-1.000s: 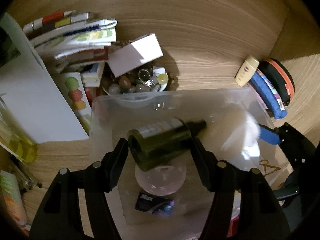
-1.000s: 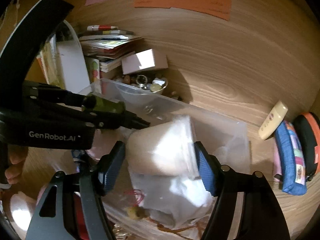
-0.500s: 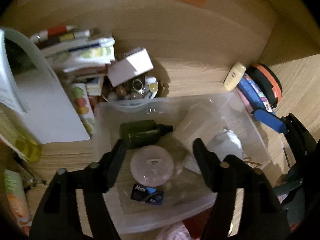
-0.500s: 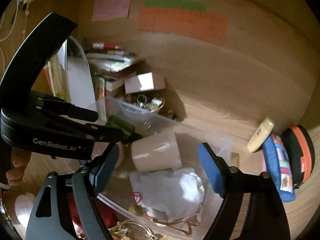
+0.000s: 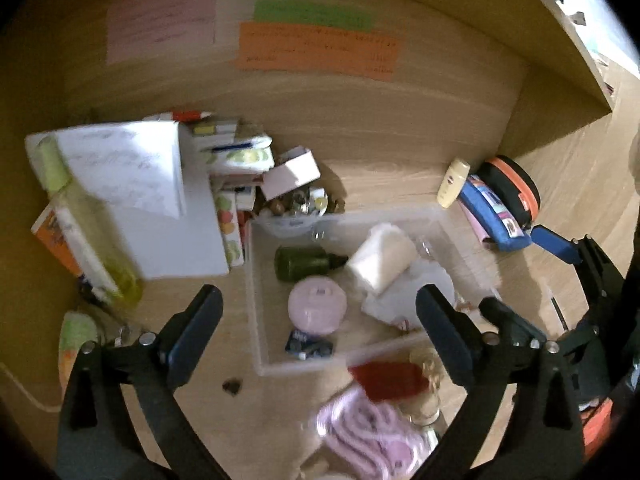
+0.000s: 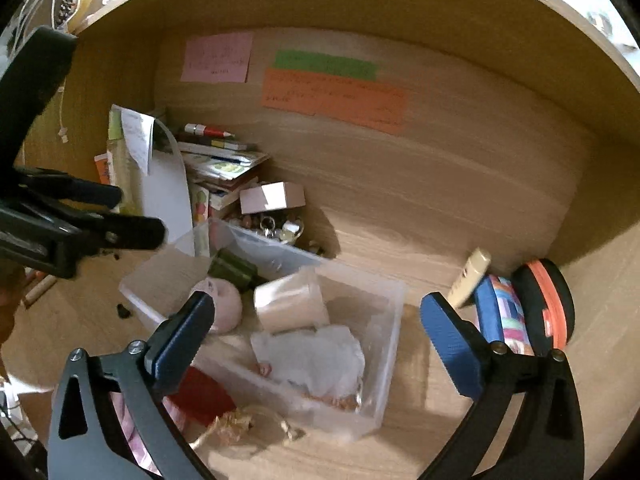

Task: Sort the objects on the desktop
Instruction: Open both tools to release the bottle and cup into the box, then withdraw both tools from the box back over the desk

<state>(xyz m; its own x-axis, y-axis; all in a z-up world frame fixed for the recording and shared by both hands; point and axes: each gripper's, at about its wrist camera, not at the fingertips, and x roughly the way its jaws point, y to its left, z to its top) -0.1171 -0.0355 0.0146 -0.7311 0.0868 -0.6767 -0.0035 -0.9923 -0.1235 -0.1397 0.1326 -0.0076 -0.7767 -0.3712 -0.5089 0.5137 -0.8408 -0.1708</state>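
Observation:
A clear plastic bin [image 5: 256,320] [image 6: 390,344] sits on the wooden desk. In it lie a dark green bottle [image 5: 306,263] [image 6: 234,269], a white cup on its side [image 5: 380,264] [image 6: 290,304], a round pink case [image 5: 317,309] [image 6: 226,306], a small dark box [image 5: 308,346] and crumpled white paper [image 6: 316,358]. My left gripper [image 5: 318,314] is open and empty, held above the bin. My right gripper [image 6: 316,320] is open and empty, above the bin's near side.
Books and papers [image 5: 160,192] are stacked at left beside a yellow-green bottle [image 5: 92,224]. A bowl of trinkets [image 5: 298,206] and a white box [image 5: 290,172] lie behind the bin. A cream tube [image 5: 452,183], blue pouch [image 5: 494,216] and orange-black case [image 5: 516,186] sit right. Pink cloth [image 5: 368,432] and a red item [image 5: 390,376] lie in front.
Both grippers opened, leaving the green bottle and the white cup in the bin, and pulled up and back from it.

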